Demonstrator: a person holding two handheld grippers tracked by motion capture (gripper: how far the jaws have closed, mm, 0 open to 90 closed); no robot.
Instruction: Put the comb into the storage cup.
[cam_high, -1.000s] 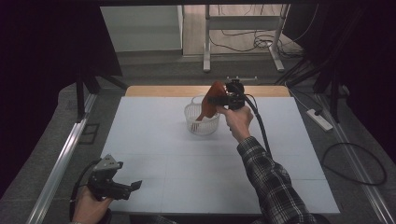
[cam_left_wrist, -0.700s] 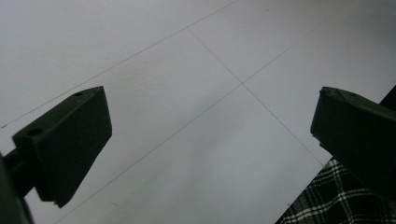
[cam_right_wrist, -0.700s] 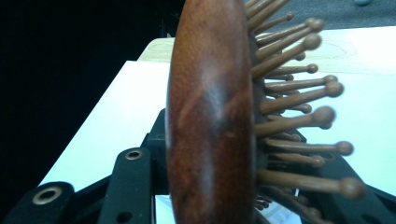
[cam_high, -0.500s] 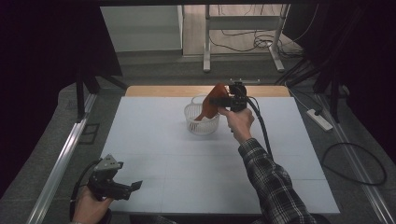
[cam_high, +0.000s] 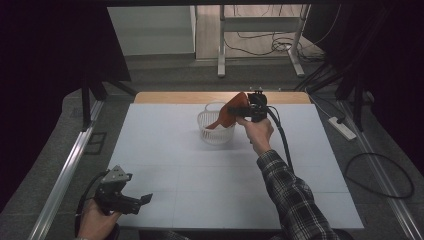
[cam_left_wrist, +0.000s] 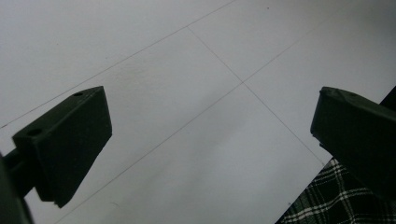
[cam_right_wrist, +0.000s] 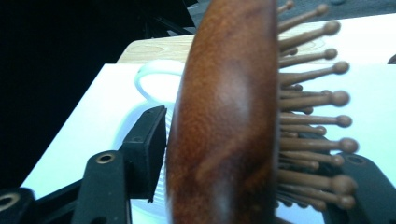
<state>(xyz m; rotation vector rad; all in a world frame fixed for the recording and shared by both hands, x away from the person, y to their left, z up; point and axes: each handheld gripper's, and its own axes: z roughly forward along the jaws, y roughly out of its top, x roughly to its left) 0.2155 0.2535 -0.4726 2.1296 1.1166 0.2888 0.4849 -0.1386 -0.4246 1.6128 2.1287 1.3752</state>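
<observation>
The right gripper (cam_high: 239, 111) is clamped on a wooden hairbrush (cam_high: 231, 113), one jaw on its smooth back and the other among the bristles, as the right gripper view shows (cam_right_wrist: 224, 140). In the high view the brush hangs over the 1 o'clock rim of a white basket (cam_high: 216, 131), its handle slanting down into the basket toward 7 o'clock. The basket stands on the white counter (cam_high: 165, 150) at about 12 o'clock, near the far edge. The right hand (cam_high: 257, 132) and a plaid sleeve (cam_high: 295, 200) reach in from 5 o'clock. The left gripper (cam_high: 142, 200) rests at the counter's 7 o'clock corner in the left hand (cam_high: 95, 222). Its jaws stand wide apart over bare counter (cam_left_wrist: 196, 93), with nothing between them.
</observation>
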